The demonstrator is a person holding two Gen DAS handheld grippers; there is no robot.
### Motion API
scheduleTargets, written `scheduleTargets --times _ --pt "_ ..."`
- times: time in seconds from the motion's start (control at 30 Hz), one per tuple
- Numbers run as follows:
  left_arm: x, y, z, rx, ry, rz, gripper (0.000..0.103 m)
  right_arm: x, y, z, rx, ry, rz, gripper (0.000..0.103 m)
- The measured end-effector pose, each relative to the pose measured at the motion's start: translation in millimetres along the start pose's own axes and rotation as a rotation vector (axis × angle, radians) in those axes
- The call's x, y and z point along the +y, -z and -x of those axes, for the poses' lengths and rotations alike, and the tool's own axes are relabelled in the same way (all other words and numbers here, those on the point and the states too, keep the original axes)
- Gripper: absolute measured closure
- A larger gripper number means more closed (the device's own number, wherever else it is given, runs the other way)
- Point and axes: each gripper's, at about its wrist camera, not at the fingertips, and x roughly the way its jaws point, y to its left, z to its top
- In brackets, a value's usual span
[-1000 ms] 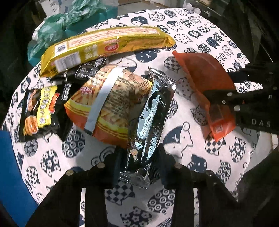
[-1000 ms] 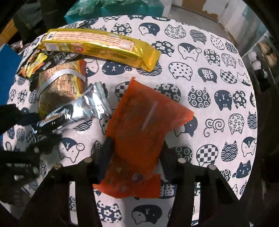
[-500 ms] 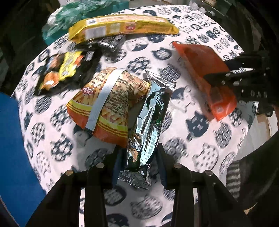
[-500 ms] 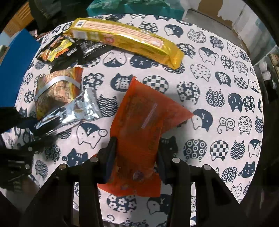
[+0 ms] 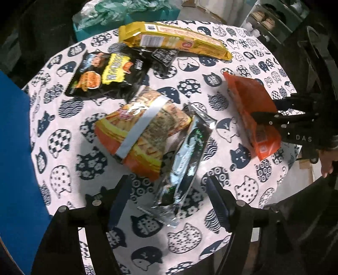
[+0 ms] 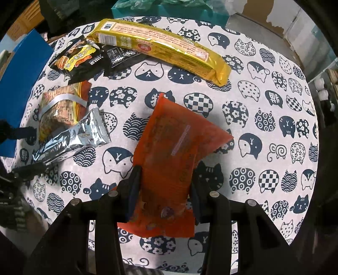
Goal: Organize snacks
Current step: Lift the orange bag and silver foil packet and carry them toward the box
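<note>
My left gripper (image 5: 169, 190) is open above the near end of a silver foil packet (image 5: 183, 160), which lies on the round table. The packet leans on an orange and yellow chip bag (image 5: 143, 131). My right gripper (image 6: 164, 188) is shut on an orange packet (image 6: 175, 146) and holds its near end; the left wrist view shows this packet (image 5: 249, 105) at the right. A long yellow biscuit pack (image 6: 160, 46) lies at the far side. A black and yellow snack bag (image 5: 105, 76) lies at the far left.
The table has a cloth with a cat pattern (image 6: 264, 118). A blue surface (image 5: 14, 158) lies beside the table's left edge. A teal box with green plastic (image 5: 126, 12) stands behind the table. Shelves (image 5: 272, 14) are at the far right.
My left gripper has opened and let go of the silver packet, and has drawn back and up. My right gripper still holds the orange packet.
</note>
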Motion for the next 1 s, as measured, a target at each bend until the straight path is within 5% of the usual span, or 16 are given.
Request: scheduleTargets --times 0.17,0.73,0.77,0.83,1.0 --pt "-39.0 -1.2 -6.8 0.002 0.013 -0.041 0.029 -4.0 3.9 2.0 0.003 -0.005 -0.013 0.061" --pt "-59.6 -36.3 -44.1 -0.006 -0.017 -0.129 0.028 -32.0 5.4 -3.6 0.010 -0.027 -0.064 0.059" --pt "-62.3 -36.3 -44.8 -0.012 -0.030 -0.141 0.030 -34.4 5.7 -4.1 0.008 -0.028 -0.071 0.059" --pt "-67.2 -35.7 -45.4 -0.028 -0.072 -0.171 0.052 -36.0 5.5 -5.7 0.010 -0.027 -0.078 0.057" --pt "-69.7 -33.8 -44.0 -0.032 -0.079 -0.194 0.075 -24.9 4.6 -8.9 0.008 0.005 -0.043 0.058"
